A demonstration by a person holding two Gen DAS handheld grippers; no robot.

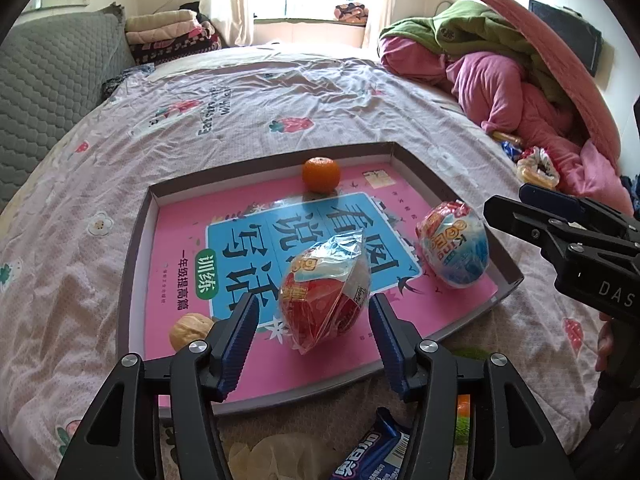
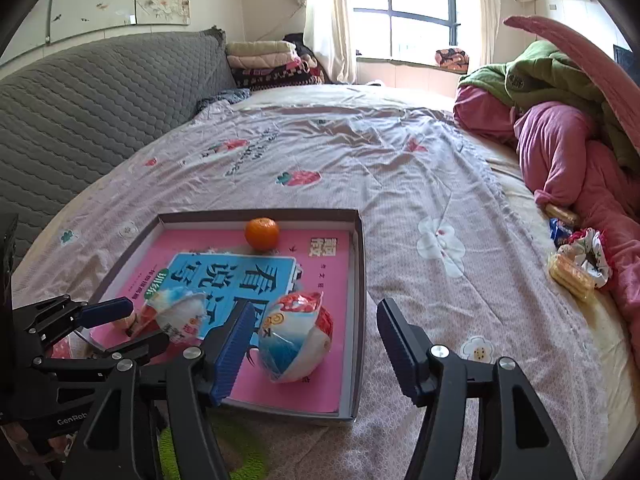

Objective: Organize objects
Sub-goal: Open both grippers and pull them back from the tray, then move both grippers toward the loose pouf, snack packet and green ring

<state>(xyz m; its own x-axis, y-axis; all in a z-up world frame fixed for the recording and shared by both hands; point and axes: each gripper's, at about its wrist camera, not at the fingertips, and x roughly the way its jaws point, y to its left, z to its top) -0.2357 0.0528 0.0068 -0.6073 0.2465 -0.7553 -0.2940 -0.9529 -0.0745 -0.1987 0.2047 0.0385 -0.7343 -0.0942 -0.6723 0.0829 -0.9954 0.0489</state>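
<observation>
A shallow box [image 1: 134,248] lined with a pink book lies on the bed. In it are a tangerine [image 1: 321,174] at the far wall, a walnut [image 1: 190,330] at the near left, and two round wrapped snacks. The red-wrapped snack [image 1: 324,296] rests on the book between the fingers of my left gripper [image 1: 312,340], which is open with gaps on both sides. The blue-and-white snack [image 2: 296,340] lies between the fingers of my right gripper [image 2: 316,344], also open; its right pad [image 2: 396,344] stands well clear, outside the box wall [image 2: 358,280].
Heaped pink and green bedding [image 1: 500,80] fills the right side, with loose biscuit packets [image 2: 572,276] beside it. A blue wrapper [image 1: 376,452] and a green item [image 2: 240,456] lie close in front of the box. A grey quilted headboard [image 2: 80,120] runs along the left.
</observation>
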